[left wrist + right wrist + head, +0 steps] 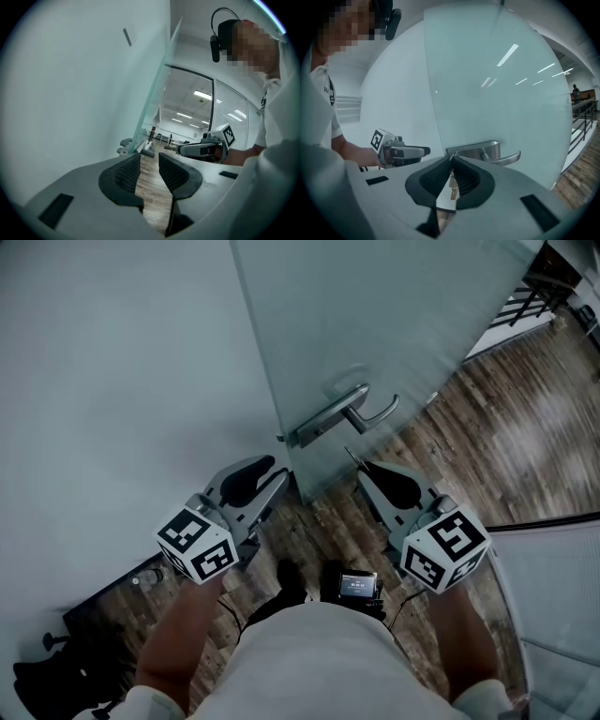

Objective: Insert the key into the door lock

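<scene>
Ribbed pads (467, 180) of right gripper (452, 157) pinch slim metal key (453, 188).

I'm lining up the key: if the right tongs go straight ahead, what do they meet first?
Likely the lock plate on the door; the key in the right tongs would touch it first. Depth is hard to judge.

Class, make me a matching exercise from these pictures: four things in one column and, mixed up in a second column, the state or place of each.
Column 1
1. left gripper
2. key
3. door handle
4. floor

Column 2
A. fixed to the glass door
B. wooden planks
C. open, nothing between its jaws
D. pinched in the right gripper

Pairs: 1-C, 2-D, 3-A, 4-B
</scene>
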A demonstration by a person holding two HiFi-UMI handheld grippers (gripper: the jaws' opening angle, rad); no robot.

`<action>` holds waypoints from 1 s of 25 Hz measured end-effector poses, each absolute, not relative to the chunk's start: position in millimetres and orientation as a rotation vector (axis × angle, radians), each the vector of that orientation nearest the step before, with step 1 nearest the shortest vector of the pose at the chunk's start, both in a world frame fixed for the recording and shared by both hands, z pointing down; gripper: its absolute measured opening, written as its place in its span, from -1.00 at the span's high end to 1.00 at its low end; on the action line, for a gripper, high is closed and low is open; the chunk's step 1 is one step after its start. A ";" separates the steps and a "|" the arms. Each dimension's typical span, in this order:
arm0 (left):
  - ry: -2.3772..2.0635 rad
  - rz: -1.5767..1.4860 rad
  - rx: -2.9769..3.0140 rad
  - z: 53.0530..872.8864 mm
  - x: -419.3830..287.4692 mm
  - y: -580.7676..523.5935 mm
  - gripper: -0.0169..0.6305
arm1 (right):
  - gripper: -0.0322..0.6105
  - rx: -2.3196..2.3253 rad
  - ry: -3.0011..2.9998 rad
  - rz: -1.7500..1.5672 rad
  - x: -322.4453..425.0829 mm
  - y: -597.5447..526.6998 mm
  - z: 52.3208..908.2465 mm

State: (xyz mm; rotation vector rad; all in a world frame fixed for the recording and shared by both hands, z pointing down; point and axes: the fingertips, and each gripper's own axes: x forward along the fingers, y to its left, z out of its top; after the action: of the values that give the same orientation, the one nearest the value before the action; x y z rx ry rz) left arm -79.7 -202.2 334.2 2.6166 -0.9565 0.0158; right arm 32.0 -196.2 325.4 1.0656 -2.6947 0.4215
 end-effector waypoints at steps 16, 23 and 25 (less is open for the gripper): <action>-0.987 0.086 2.595 358.8 -83.4 -232.3 0.55 | 0.80 1.032 -2.640 0.456 20.5 -218.5 362.3; -0.995 0.092 2.598 363.8 -79.2 -242.1 0.52 | 0.80 1.009 -2.635 0.451 12.4 -226.6 369.8; -0.998 0.097 2.595 365.7 -78.5 -244.3 0.51 | 0.80 1.006 -2.630 0.457 11.5 -228.3 372.6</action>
State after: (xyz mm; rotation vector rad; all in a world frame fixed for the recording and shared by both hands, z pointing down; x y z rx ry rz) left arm -78.5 -244.3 365.7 2.5954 -0.9982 0.0968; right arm 11.5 -228.3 372.6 1.0063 -2.6297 0.4571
